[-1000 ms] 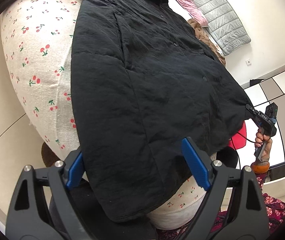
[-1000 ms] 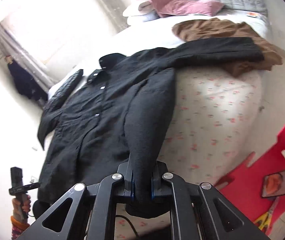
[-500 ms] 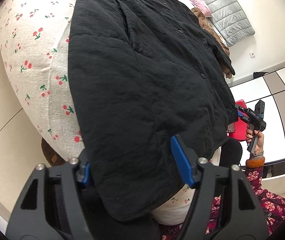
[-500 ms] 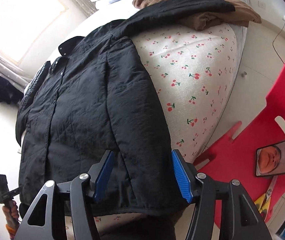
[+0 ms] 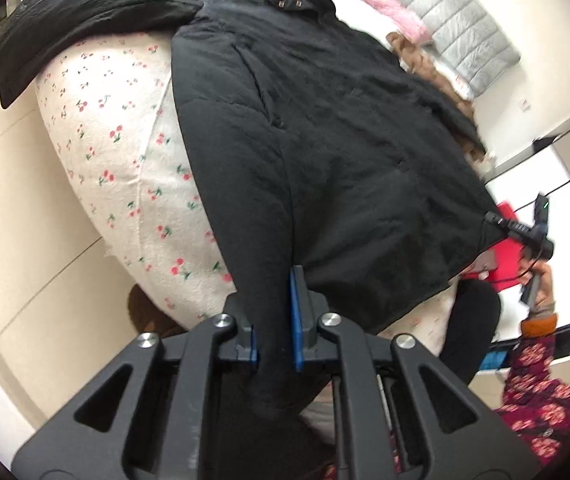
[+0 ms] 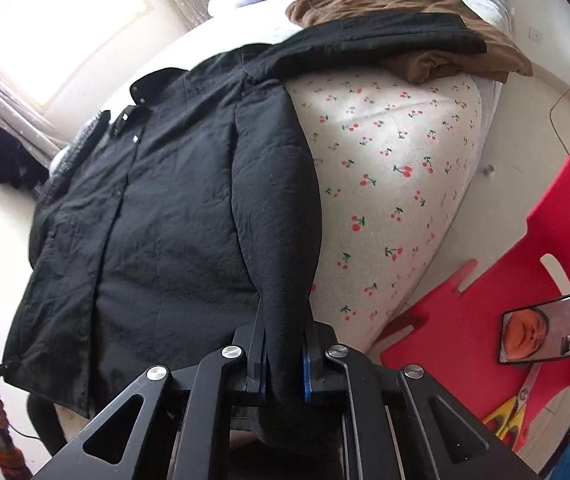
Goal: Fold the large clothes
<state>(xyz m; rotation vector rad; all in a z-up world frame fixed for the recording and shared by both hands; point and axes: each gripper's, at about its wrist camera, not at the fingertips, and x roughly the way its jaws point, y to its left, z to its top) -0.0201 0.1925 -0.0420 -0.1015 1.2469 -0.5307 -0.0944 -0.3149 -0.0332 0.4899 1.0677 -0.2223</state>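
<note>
A large black quilted coat (image 5: 325, 128) lies front-up on a bed with a cherry-print sheet (image 5: 117, 152); it also shows in the right wrist view (image 6: 157, 216). My left gripper (image 5: 275, 336) is shut on the coat's bottom hem at its left corner. My right gripper (image 6: 285, 364) is shut on the hem at the coat's right corner, with a fold of fabric bunched between the blue pads. Both sleeves lie spread out sideways near the collar.
A brown garment (image 6: 425, 56) lies under the right sleeve. Pink and grey bedding (image 5: 457, 28) sits at the head of the bed. A red plastic chair (image 6: 533, 280) with a phone (image 6: 549, 324) and scissors stands right of the bed. A person's legs stand at the bed's foot.
Both grippers were open around the hem half a second ago and have now shut on it. The right gripper had let go of the coat a second ago before regripping.
</note>
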